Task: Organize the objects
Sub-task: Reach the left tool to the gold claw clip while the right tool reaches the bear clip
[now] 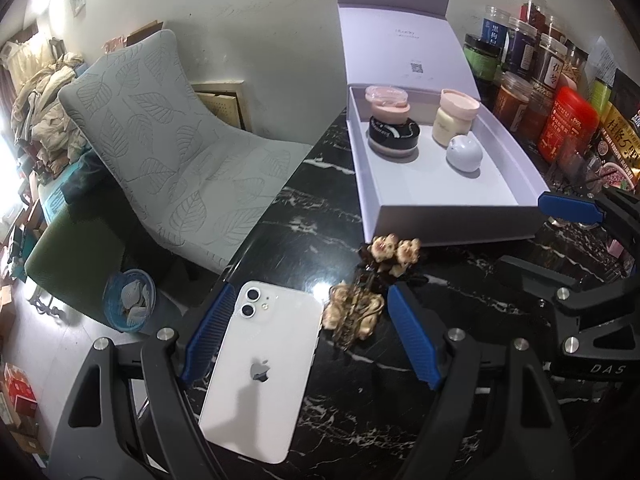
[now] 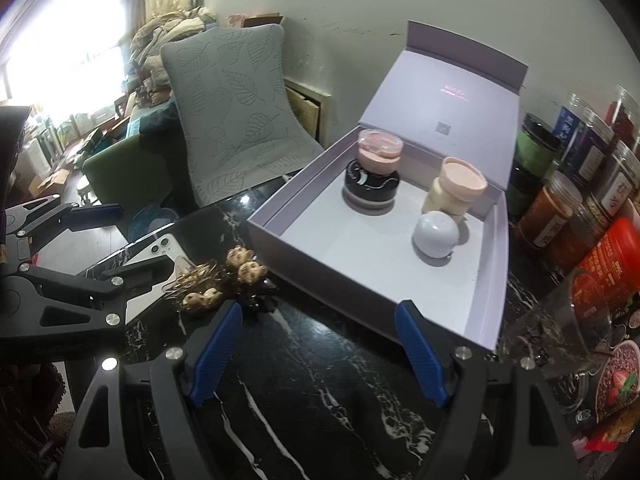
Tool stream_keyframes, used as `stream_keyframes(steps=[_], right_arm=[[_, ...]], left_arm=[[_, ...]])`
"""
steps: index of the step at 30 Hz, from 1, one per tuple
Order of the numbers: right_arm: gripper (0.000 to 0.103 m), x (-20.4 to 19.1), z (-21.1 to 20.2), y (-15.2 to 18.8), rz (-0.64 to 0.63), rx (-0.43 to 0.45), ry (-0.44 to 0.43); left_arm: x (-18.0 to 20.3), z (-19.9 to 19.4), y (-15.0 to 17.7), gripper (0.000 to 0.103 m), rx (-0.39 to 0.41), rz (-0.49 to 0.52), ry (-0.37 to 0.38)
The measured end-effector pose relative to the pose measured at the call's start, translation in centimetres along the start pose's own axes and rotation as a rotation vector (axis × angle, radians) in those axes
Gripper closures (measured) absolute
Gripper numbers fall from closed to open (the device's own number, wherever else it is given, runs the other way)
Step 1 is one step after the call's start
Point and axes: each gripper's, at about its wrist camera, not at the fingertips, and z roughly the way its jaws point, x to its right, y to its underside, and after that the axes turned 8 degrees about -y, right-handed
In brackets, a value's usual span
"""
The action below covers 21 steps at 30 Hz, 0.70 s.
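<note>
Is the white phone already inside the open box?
No, the white phone lies on the black marble table, outside the open box.

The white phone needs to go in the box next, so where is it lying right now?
In the left wrist view the white phone lies face down on the black marble table, at its left edge between the open left claw, beside the dried flower sprig.

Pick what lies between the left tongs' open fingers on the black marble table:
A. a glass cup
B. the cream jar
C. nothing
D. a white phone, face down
D: the white phone lies camera side up on the table between the open left tongs.
</note>
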Motion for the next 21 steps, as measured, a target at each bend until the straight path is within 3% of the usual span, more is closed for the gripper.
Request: stream_keyframes(steps=[13,21], right_arm=[[0.023,-1.7,3.0,0.5,-0.027,-0.059,-0.082],[0.023,-1.6,4.6,0.5,0.01,-0.037,-0.136]], left_arm=[[-1.0,1.5,2.0,0.025,-0.044,0.01,0.004],[-1.2,2.2,2.7,0.025,-0.055,0.024,0.008]])
